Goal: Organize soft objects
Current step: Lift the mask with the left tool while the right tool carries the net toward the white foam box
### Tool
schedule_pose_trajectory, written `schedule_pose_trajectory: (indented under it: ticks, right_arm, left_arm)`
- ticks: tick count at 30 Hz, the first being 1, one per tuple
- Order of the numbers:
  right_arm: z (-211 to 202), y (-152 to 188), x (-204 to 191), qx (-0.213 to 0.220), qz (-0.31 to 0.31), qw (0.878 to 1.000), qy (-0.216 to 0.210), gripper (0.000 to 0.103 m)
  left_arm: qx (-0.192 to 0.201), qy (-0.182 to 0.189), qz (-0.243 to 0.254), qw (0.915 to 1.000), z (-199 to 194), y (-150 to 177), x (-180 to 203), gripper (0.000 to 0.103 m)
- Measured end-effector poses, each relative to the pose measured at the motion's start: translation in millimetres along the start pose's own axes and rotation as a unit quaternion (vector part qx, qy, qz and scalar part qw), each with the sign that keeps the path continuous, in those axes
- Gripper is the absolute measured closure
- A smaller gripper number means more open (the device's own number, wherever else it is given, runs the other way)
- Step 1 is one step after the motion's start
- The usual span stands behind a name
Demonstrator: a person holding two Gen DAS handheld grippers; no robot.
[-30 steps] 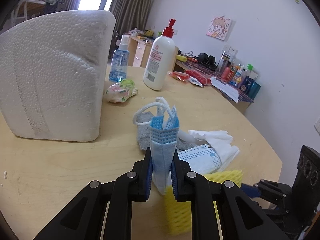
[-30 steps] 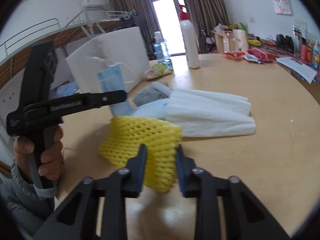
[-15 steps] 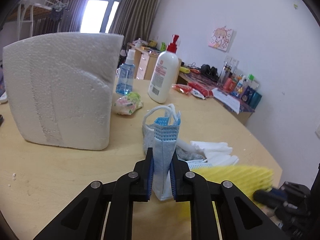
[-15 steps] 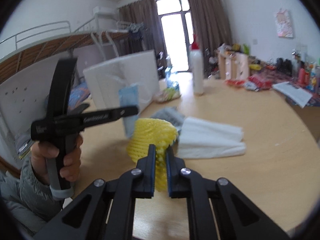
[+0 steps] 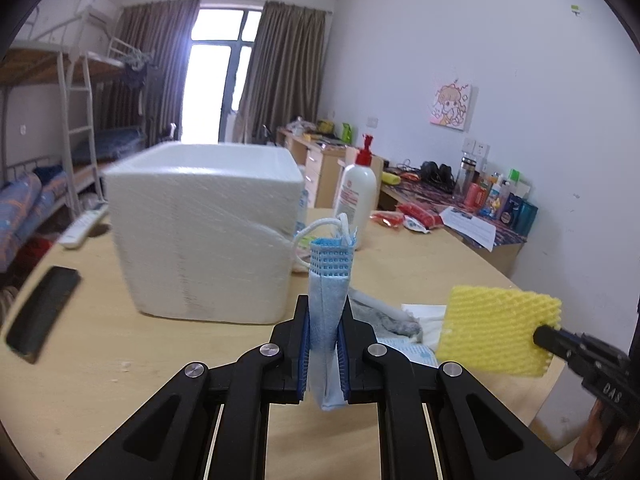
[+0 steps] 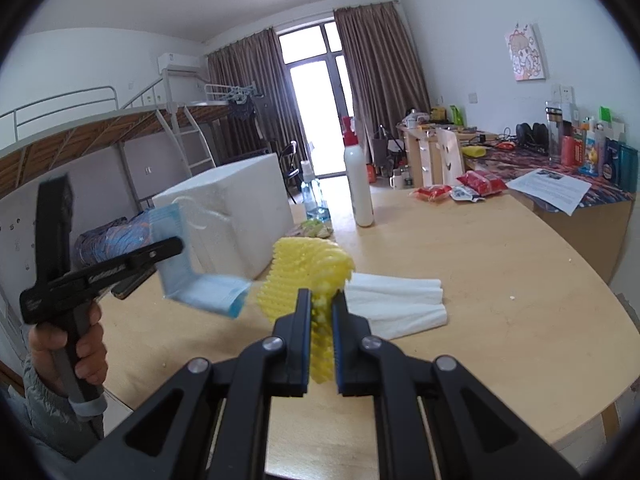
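- The left gripper [image 5: 323, 354] is clamped on a folded blue face mask [image 5: 328, 304], which is held upright between its jaws, clear of the worktop [image 5: 100, 360].
- The right gripper [image 6: 321, 336] is clamped on a yellow foam net [image 6: 308, 268], also lifted off the worktop.
- A white foam box [image 5: 200, 232] is seen beyond the left jaws.
- A folded white cloth [image 6: 400, 304] is laid just past the right jaws.
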State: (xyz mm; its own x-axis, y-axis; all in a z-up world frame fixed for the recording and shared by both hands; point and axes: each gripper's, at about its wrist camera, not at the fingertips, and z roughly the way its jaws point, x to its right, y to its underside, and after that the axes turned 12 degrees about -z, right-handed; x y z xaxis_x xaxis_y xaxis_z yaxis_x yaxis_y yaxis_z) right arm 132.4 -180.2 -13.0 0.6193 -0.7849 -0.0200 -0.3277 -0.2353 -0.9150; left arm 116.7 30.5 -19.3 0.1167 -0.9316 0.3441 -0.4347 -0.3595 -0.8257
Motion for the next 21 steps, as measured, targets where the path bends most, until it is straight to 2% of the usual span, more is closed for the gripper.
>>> schedule_pose_trajectory:
  ticks: [13,21]
  right_arm:
    - [-12.1,-10.2,-10.3,0.022,-0.009,1.0,-0.003,0.091]
    - [-6.4,-12.9,-21.7,0.024,-0.016,0.999,-0.016,0.091]
  left_arm:
    - [0.059,-0.037,0.019,0.9974,-52.9,-2.1,-12.2,0.09]
    - [0.077,-0.057,0.037,0.9947,-70.7,-0.2,-16.3,0.091]
